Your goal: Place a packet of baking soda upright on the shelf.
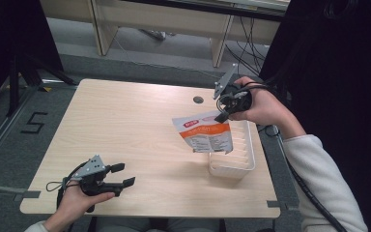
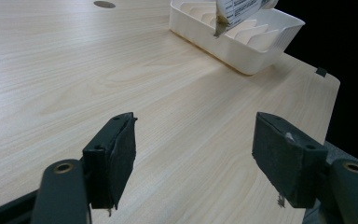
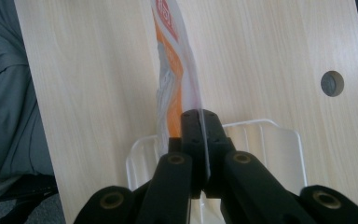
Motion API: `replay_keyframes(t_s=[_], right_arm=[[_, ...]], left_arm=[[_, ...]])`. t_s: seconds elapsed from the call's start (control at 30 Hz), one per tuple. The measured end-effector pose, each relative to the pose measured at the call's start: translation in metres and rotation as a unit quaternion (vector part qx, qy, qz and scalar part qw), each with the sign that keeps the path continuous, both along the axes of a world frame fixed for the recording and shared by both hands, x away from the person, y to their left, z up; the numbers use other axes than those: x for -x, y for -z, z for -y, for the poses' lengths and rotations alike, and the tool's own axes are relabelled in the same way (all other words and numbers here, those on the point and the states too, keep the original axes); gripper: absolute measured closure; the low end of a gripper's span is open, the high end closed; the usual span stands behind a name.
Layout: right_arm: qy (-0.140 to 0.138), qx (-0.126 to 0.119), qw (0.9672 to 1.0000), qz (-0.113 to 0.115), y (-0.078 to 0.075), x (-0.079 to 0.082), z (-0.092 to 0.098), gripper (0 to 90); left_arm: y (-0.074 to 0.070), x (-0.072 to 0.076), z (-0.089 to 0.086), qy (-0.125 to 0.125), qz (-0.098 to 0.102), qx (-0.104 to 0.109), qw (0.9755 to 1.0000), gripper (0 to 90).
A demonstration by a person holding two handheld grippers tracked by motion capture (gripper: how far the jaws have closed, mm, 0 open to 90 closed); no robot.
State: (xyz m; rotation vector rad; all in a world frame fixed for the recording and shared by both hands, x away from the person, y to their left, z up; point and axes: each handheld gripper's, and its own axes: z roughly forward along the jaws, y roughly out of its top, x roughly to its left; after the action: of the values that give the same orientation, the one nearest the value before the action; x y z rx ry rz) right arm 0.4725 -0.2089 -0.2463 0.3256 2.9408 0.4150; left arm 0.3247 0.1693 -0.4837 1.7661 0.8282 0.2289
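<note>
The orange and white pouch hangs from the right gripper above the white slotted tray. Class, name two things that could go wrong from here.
1. The right gripper pinches only the top edge of the pouch, so it may slip or swing.
2. The pouch's lower corner hangs over the tray near its left wall; it could catch a divider or the rim and tip the light tray, since the left gripper rests open, apart from it.

Print on my pouch point(image 1: 205, 133) is too small to read — just orange and white from up high. In my left gripper view its top is cut off by the frame. The pouch covers part of the white tray point(image 1: 247, 145), and in my right gripper view my own jaws block the tray's middle.
</note>
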Motion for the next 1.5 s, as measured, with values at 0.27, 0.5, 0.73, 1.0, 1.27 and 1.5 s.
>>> replay_keyframes(t_s=[0.27,0.5,0.73,1.0,1.27,1.5], right_arm=[[0.013,-0.002,0.9999,-0.001,-0.008,0.001,0.010,90.0],[0.012,-0.002,0.9999,0.001,-0.014,0.002,0.017,90.0],[0.023,0.002,0.9997,0.001,-0.021,0.003,0.027,90.0],[0.023,0.012,0.9997,0.005,-0.024,0.003,0.038,90.0],[0.025,0.019,0.9995,0.008,-0.024,0.002,0.044,90.0],[0.033,0.026,0.9990,0.012,-0.024,0.002,0.048,90.0]], left_arm=[[0.000,0.000,0.000,-0.004,0.001,0.002,1.0000,29.6],[0.000,-0.001,0.000,-0.003,-0.001,0.004,1.0000,29.5],[0.000,-0.001,0.000,-0.004,-0.002,0.005,1.0000,29.6],[0.000,-0.001,0.000,-0.004,-0.002,0.004,1.0000,29.5],[0.001,-0.001,0.000,-0.004,-0.002,0.009,0.9999,29.6],[0.001,-0.001,0.000,-0.005,-0.002,0.010,0.9999,29.6]])
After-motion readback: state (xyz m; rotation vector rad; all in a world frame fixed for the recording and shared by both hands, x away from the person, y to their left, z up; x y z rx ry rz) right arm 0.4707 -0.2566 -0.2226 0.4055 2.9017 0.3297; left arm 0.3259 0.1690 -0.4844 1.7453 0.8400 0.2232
